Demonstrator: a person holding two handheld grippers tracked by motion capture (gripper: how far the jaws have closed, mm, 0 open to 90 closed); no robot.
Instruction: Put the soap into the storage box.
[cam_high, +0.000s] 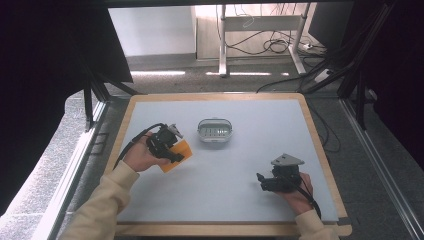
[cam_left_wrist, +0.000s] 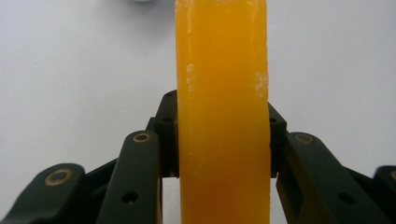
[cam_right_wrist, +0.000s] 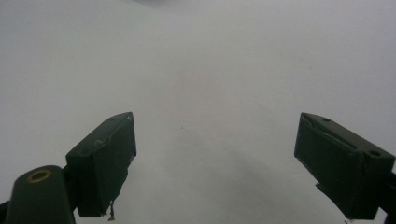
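**Orange block pinched in the left gripper, right gripper spread over bare table**

While the pale grey table top with its light wooden border (cam_high: 235, 165) lay under both hands, a small white oval container with a slotted top (cam_high: 215, 130) sat near its middle, well apart from either gripper. Nearer the left edge, the left gripper (cam_high: 172, 150) held a flat translucent orange block (cam_high: 181, 151) above the surface. Seen along that gripper's own jaws, the orange block (cam_left_wrist: 223, 116) stood upright between them, running from the bottom of the view to the top, and both black fingers (cam_left_wrist: 166, 126) pressed against its two narrow sides, pinching it. Toward the near right corner, the right gripper (cam_high: 261, 181) rested low over the table, with the grey three-cornered plate on top. Its fingers (cam_right_wrist: 102, 163) were spread wide, with nothing but grey surface between them.
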